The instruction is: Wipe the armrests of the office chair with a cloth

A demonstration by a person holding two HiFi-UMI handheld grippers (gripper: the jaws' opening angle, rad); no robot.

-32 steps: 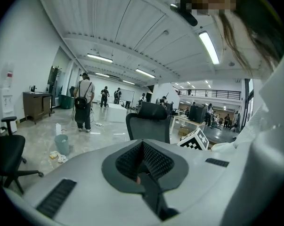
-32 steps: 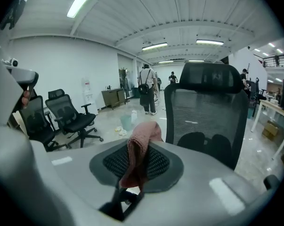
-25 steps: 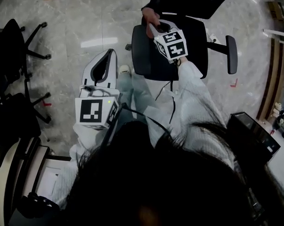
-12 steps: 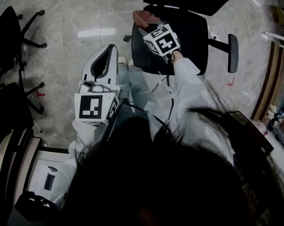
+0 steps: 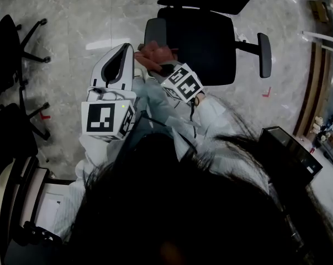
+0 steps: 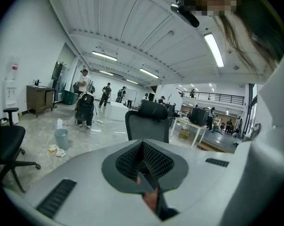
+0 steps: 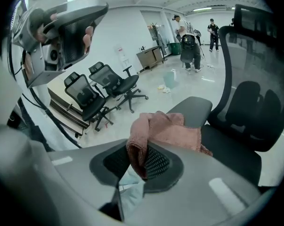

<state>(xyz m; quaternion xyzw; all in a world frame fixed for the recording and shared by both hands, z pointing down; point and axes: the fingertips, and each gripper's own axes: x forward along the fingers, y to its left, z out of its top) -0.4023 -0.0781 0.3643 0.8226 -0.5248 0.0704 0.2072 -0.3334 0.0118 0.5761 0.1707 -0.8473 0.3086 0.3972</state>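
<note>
1. Right gripper (image 7: 139, 160) is clamped on the pink cloth (image 7: 164, 131), a fold of which is pinched between its dark pads while the rest bunches out ahead of them.
2. In the head view, the cloth (image 5: 154, 55) lies against the near end of the chair's (image 5: 205, 43) armrest (image 5: 154, 31), on that view's left side; the right gripper (image 5: 165, 69) sits just behind it.
3. In the right gripper view, the cloth covers the near end of the same armrest (image 7: 192, 108), and the chair's seat (image 7: 233, 150) lies to the right.
4. Left gripper (image 6: 144, 147) has its jaws closed together with nothing between them.
5. In the head view, the left gripper (image 5: 125, 49) is held just beside the cloth, above the marble floor (image 5: 78, 32).
6. The other armrest (image 5: 264, 54) stands bare on the far side of the seat.
</note>
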